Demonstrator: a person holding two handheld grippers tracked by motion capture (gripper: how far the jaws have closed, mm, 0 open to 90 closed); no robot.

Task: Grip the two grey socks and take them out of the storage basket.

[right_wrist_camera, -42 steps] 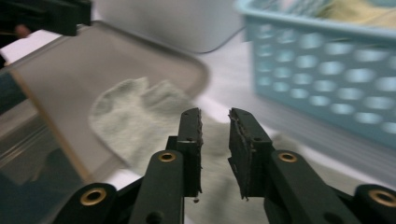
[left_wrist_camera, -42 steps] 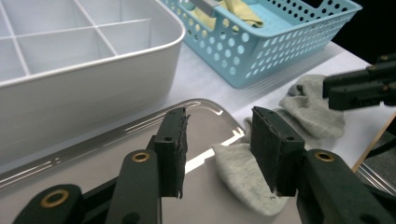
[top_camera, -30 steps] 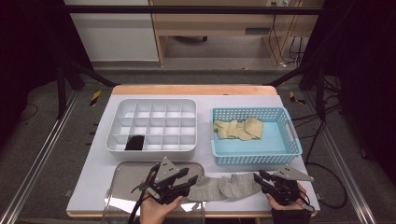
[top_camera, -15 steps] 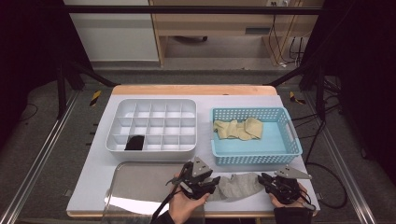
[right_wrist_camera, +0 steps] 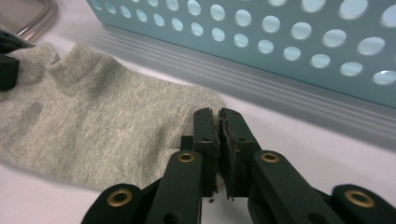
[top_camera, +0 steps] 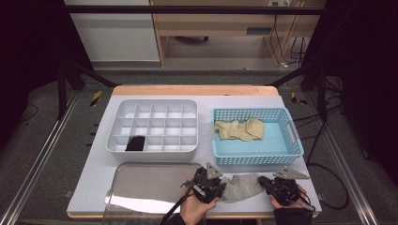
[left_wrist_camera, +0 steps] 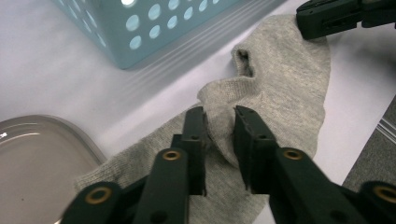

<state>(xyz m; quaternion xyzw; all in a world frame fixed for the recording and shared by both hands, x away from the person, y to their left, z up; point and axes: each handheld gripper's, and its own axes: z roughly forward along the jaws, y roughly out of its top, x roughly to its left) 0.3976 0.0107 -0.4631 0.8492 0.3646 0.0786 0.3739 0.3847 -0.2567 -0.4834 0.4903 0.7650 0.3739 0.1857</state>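
- My left gripper (top_camera: pixel 213 186) sits at the near edge of the table, jaws parted around a raised fold of the grey sock (left_wrist_camera: pixel 280 93); cloth is bunched between them, not yet clamped. I judge this hold is meant to double the sock over on itself.
- My right gripper (top_camera: pixel 277 187), at 3 o'clock from the left one, is clenched on the sock's far end, jaws pressed together on the edge of the fabric. It reads as an anchor, keeping that end pinned while the other end is folded.
- Sock lies flat on the table, between both grippers, just at 6 o'clock of the blue basket (top_camera: pixel 291 152).
- Blue basket holds tan cloth pieces (top_camera: pixel 239 129), likely more socks.
- White divided tray (top_camera: pixel 155 150), at 9 o'clock of the basket: one dark item (top_camera: pixel 136 143) in a near-row cell, other cells bare.
- Metal tray (top_camera: pixel 150 183), at 9 o'clock of my left gripper, nothing on it.
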